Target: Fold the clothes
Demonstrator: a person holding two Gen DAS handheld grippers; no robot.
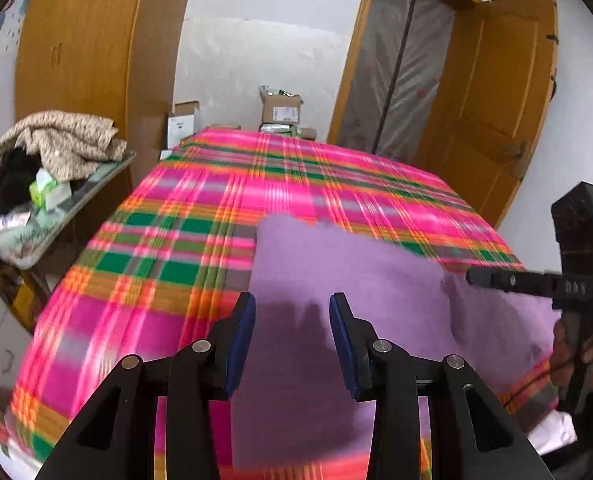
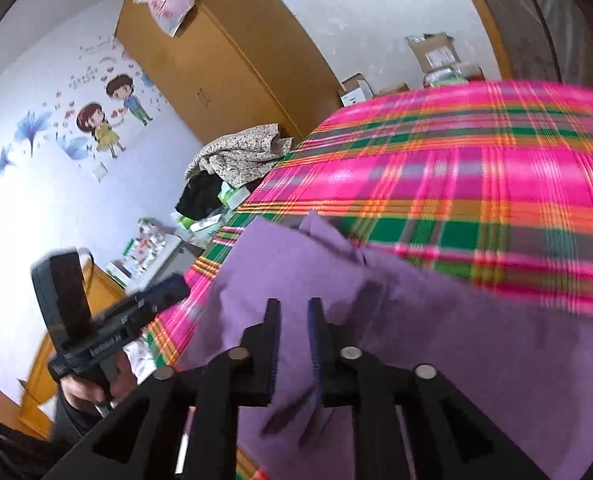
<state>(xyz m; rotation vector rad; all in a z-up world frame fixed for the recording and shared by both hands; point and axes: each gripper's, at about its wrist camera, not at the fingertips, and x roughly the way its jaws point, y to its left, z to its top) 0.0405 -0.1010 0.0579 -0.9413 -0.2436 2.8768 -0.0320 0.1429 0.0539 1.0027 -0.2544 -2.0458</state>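
A purple garment [image 1: 336, 264] [image 2: 416, 320] lies on the near part of a bed covered with a pink, green and orange plaid sheet [image 1: 216, 200] [image 2: 456, 160]. My left gripper [image 1: 292, 304] hovers over the garment's left part, open, with its blue pads wide apart and nothing between them. My right gripper [image 2: 294, 308] is over the garment's rumpled edge; its jaws stand a narrow gap apart and do not press on the cloth, so it is open. Each gripper shows in the other's view: the right gripper [image 1: 476, 278] at the garment's right side, the left gripper [image 2: 172, 286] at its left.
A side table left of the bed carries a heap of beige and black clothes [image 1: 56, 144] [image 2: 240, 152] and small boxes. A wooden wardrobe [image 1: 76, 40] stands behind it. Cardboard boxes [image 1: 280, 110] sit beyond the bed's far end, and an open wooden door [image 1: 496, 100] is at the right.
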